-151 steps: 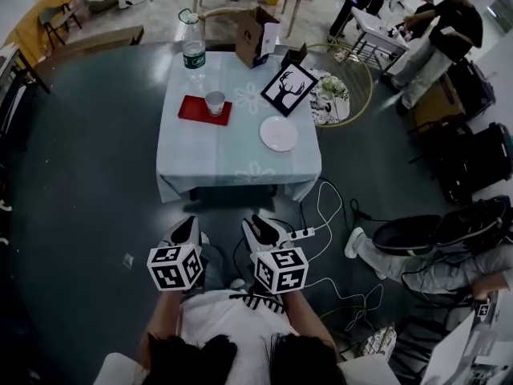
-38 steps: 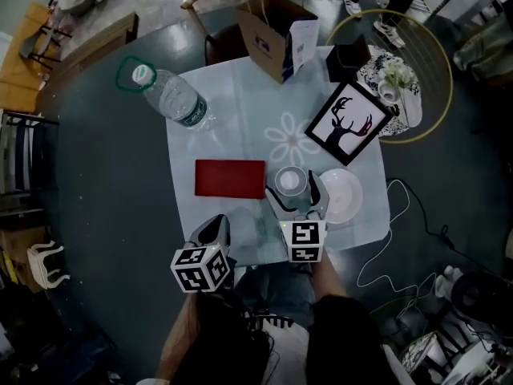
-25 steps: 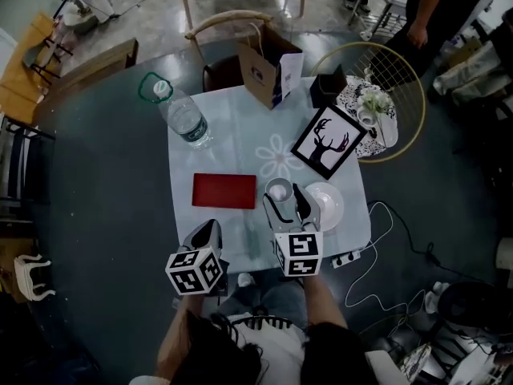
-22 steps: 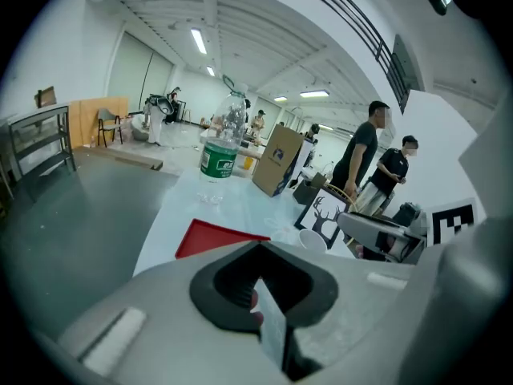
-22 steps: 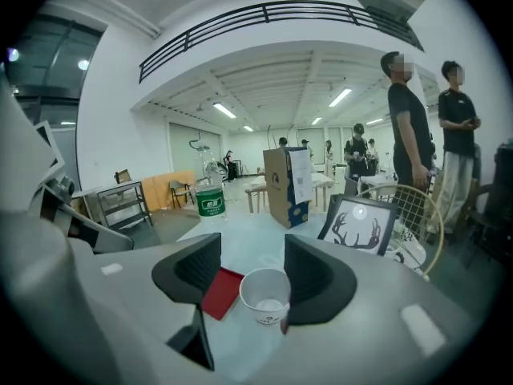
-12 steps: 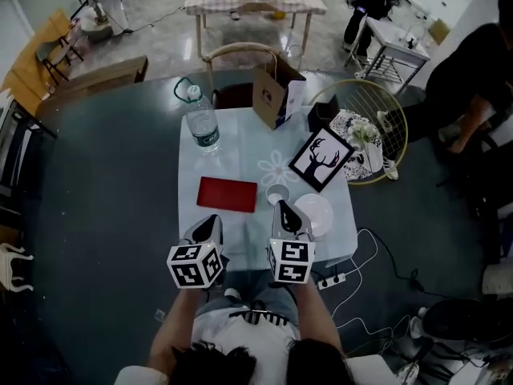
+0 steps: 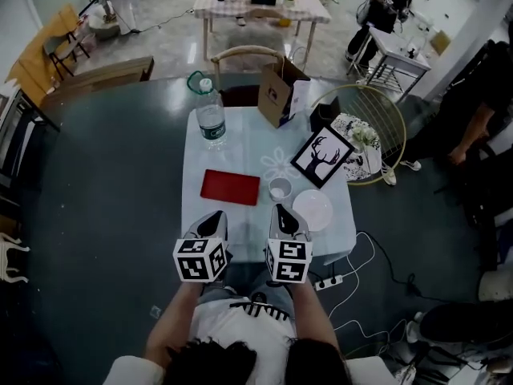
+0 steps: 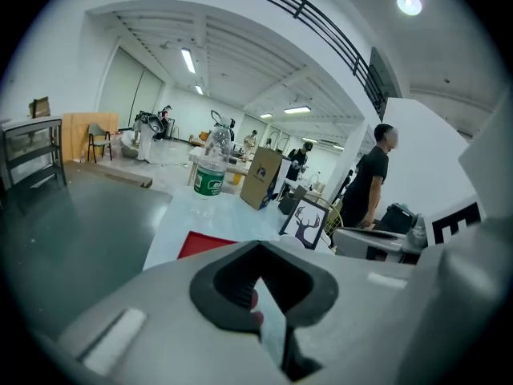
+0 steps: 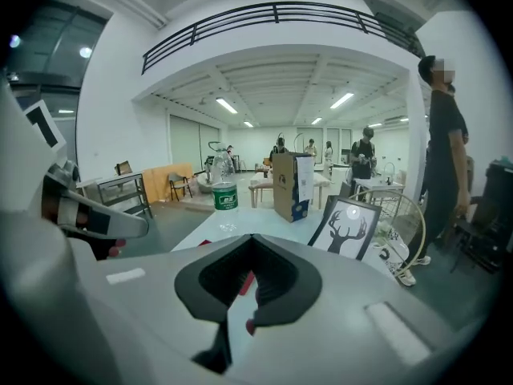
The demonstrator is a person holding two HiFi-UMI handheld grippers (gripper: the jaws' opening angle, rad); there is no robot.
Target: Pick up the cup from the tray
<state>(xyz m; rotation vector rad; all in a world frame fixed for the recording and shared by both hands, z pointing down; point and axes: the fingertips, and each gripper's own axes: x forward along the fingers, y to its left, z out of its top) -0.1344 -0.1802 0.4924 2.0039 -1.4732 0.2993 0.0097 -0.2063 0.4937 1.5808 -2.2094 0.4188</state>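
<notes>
The pale cup (image 7: 280, 189) stands upright on the light tablecloth, just right of the red tray (image 7: 230, 187), which lies bare. My right gripper (image 7: 281, 212) hangs near the table's front edge, a little short of the cup, its jaws together and holding nothing. My left gripper (image 7: 213, 217) is level with it, in front of the tray, also shut and empty. The left gripper view shows the red tray (image 8: 205, 245) past the jaws; the cup is hidden there. In the right gripper view a sliver of red shows between the jaws and the cup is hidden.
A white plate (image 7: 313, 210) lies right of the cup, with a framed deer picture (image 7: 321, 156) behind it. A water bottle (image 7: 212, 122), a paper bag (image 7: 280, 95) and a black box (image 7: 325, 115) stand at the far end. A wire basket (image 7: 365, 131) and cables sit right of the table.
Both grippers have drawn back slightly toward the table's front edge. The cup stays where it stood beside the tray, apart from the right gripper.
</notes>
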